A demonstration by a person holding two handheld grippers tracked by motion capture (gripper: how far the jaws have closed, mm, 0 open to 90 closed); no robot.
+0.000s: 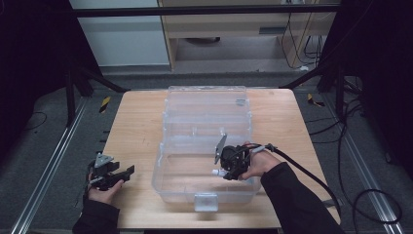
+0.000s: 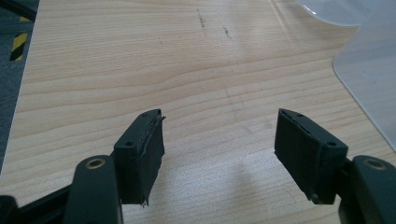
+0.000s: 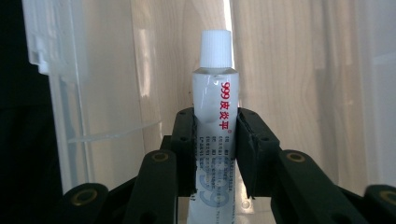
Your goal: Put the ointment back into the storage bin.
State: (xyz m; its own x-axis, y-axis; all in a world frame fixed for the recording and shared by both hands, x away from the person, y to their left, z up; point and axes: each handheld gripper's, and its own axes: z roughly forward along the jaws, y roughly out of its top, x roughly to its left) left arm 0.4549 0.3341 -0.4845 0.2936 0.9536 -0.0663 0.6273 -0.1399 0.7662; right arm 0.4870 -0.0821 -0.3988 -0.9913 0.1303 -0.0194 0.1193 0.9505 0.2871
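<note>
- Right gripper [image 3: 215, 140]: jaws clamped on white ointment tube [image 3: 214, 116], cap forward, inside clear plastic box [image 1: 185, 146].
- Left gripper [image 2: 219, 149]: jaws spread, nothing between, above wooden table [image 2: 140, 56].

White tube [image 3: 215, 135] with red lettering and ribbed white cap [image 3: 215, 48]; clear box [image 1: 204, 146]; pale wood-grain table [image 1: 136, 131]; black grippers [image 1: 229, 163]; yellow-black striped tape [image 1: 104, 104]
</note>
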